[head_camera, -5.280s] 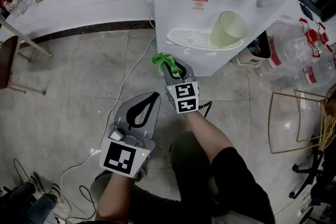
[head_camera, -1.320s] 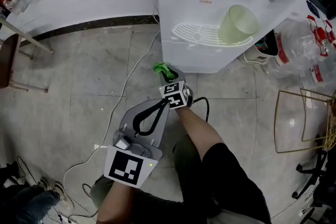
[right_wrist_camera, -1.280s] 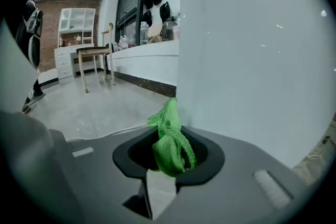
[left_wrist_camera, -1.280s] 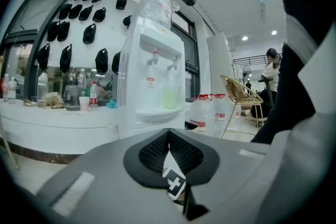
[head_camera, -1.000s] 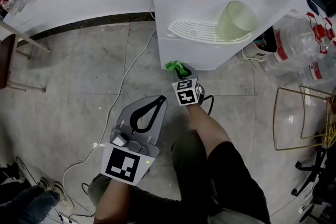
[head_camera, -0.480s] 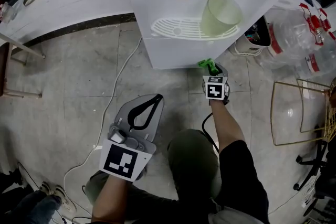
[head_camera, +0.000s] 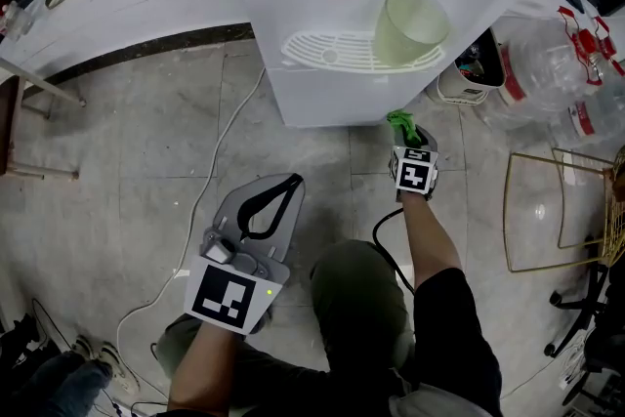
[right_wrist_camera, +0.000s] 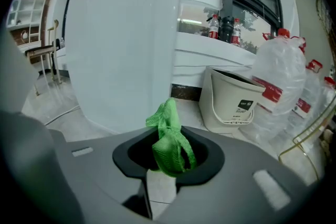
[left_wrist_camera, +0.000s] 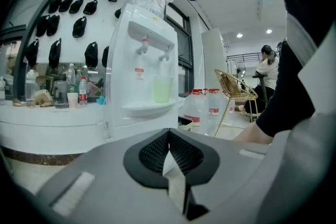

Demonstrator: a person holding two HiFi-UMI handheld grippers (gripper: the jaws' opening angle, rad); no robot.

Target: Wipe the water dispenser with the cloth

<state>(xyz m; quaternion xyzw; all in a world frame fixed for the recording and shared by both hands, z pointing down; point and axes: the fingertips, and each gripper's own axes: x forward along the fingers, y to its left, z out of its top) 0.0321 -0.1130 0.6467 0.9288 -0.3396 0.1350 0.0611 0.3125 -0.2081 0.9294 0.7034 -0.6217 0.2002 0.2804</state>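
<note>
Grey floor tiles are lying beneath you, and low over them your right gripper (head_camera: 404, 131) is clenching the green cloth (head_camera: 399, 122), the bunched fabric sticking out past the jaws and pointing at the bottom right corner of the white water dispenser (head_camera: 293, 63). Seen along the right gripper (right_wrist_camera: 169, 159) itself, the cloth (right_wrist_camera: 170, 141) is standing up between the closed jaws with its tip lying over the near edge of the water dispenser (right_wrist_camera: 121, 44); whether it is touching the panel I cannot tell. Higher on the machine, a pale green cup (head_camera: 410, 24) is sitting on the drip tray (head_camera: 337, 52) under the taps. Just to the dispenser's right, a white bin (right_wrist_camera: 239, 102) is standing on the floor, with large water bottles (right_wrist_camera: 283, 92) beside it and a gold wire chair (head_camera: 557, 220) further out. Your left gripper (head_camera: 285, 181) is hanging well back to the left, close to your knee, its jaws pressed together on nothing, aiming at the dispenser front from a distance. A white cable (head_camera: 234, 142) is trailing across the tiles beside it.
</note>
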